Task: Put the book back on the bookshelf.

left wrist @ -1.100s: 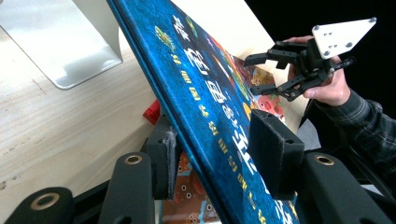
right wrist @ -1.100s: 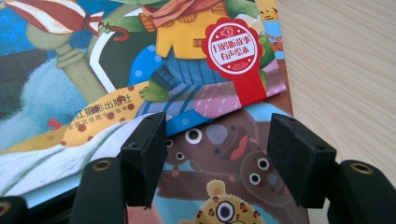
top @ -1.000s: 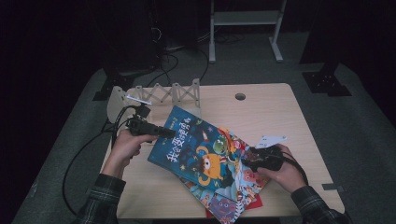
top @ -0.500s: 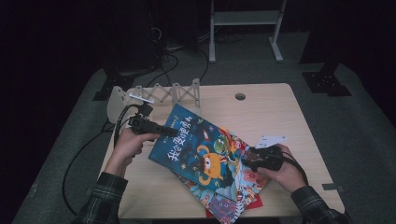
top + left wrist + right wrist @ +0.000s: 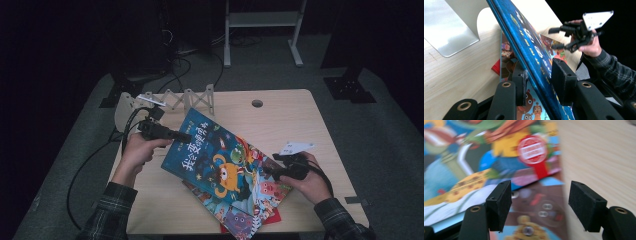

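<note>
Dark room all round; light wooden tabletop in the middle, with a white zigzag rack standing along its far edge and a small round hole near the far middle.

Blue picture book sits left of centre, its left edge lifted off the surface so the cover slopes down toward the right. Under it, a stack of other picture books lies flat, a red one poking out at the near right.

Left gripper, held in the person's left hand, has the raised edge of the blue book between its fingers. Fingers have just been closing. In the left gripper view one pad touches the underside of the book; the other pad stands just off the cover, a thin gap showing. Not yet a firm pinch.

Right gripper, in the right hand, hovers at the right end of the blue book, low over the stack. Its fingers are spread apart with nothing between them; they have just been opening a little. Book covers and bare wood lie below them, blurred.
</note>
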The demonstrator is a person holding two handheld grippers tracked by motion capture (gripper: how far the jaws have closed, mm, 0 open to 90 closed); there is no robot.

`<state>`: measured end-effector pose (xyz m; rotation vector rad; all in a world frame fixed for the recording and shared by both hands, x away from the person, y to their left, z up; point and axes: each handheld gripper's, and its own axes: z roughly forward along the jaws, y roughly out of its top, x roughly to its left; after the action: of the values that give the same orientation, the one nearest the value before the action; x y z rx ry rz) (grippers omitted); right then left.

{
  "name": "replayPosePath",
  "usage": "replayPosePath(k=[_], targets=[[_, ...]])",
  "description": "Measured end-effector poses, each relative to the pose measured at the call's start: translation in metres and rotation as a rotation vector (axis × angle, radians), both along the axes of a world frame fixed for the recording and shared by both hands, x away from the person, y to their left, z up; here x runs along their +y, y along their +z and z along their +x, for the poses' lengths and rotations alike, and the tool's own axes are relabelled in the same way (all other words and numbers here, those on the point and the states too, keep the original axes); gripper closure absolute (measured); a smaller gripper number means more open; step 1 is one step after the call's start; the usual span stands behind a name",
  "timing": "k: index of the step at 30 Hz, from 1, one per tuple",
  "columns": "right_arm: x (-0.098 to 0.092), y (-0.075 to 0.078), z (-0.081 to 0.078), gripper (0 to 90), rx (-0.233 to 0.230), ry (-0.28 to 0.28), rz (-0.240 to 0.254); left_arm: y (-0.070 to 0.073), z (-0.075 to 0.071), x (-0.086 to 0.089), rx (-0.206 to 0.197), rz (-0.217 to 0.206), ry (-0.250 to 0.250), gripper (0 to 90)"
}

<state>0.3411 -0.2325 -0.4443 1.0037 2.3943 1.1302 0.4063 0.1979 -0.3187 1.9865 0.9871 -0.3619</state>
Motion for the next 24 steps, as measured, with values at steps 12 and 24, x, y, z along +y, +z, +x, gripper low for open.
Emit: replayPosePath(k=[12, 24], targets=[[-0.064, -0.024, 0.044, 31.4, 0.067, -0.317, -0.023, 0.006, 0.002, -0.003, 0.007, -0.017, -0.008, 68.1], [-0.069, -0.036, 0.054, 30.7, 0.062, -0.365, -0.041, 0.03, 0.005, -0.008, -0.032, 0.033, -0.01, 69.1]])
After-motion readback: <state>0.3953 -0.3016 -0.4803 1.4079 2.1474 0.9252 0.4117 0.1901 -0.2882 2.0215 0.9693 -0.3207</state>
